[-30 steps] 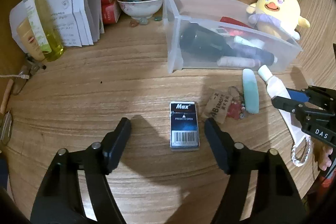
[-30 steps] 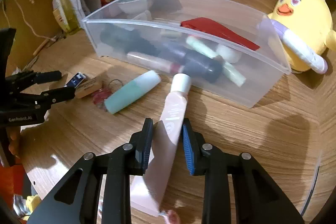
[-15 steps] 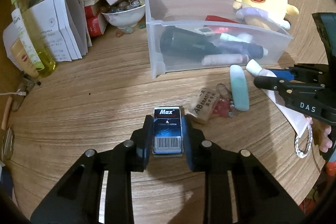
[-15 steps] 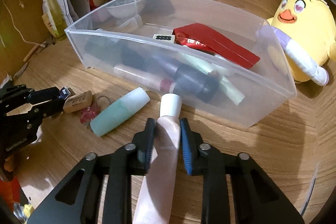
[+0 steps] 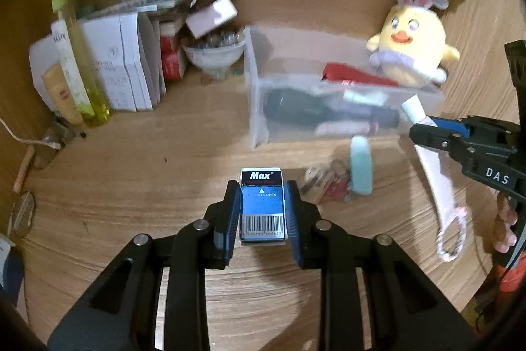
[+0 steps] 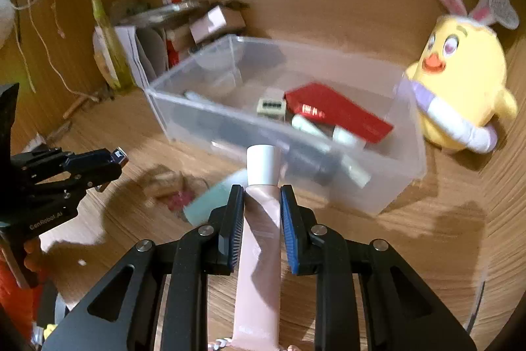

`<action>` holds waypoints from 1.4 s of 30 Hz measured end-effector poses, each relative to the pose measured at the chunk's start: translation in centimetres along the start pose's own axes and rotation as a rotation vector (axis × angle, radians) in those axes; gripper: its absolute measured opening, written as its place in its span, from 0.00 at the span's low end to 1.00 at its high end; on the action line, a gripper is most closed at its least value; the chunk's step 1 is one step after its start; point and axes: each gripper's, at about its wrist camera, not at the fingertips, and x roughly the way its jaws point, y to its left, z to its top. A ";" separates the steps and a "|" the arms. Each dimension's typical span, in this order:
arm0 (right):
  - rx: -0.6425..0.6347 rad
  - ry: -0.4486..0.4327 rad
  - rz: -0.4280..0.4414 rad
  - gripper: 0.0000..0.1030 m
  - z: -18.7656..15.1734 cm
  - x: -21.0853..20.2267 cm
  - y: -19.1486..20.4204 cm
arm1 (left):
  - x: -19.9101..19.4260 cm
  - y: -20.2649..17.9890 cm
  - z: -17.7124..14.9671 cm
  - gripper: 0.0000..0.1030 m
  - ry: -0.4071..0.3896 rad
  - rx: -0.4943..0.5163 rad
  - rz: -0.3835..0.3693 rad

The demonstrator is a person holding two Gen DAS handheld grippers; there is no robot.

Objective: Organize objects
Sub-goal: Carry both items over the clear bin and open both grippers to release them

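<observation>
Left tongs (image 5: 262,209), wide a second ago, now clamp the box (image 5: 262,206); right tongs (image 6: 262,213) still hold the tube (image 6: 261,219), both lifted toward the bin (image 6: 388,186) ahead.

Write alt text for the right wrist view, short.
The right gripper is shut on a pale pink tube with a white cap, pointing toward a clear plastic bin that holds a red packet and other items. A yellow bunny-eared plush chick sits at the bin's right; the left gripper holds a small blue box at left.
</observation>
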 end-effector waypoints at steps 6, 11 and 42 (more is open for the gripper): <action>0.005 -0.073 -0.002 0.19 1.1 -2.3 0.1 | -1.9 -0.8 1.4 0.26 -0.066 0.004 -0.009; 0.024 -0.122 -0.004 0.19 2.0 -3.6 -0.4 | -2.7 -1.6 2.7 0.26 -0.106 -0.002 -0.025; -0.029 -0.222 -0.165 0.19 9.6 -3.0 -3.7 | 1.4 -1.8 8.5 0.26 -0.103 -0.071 -0.065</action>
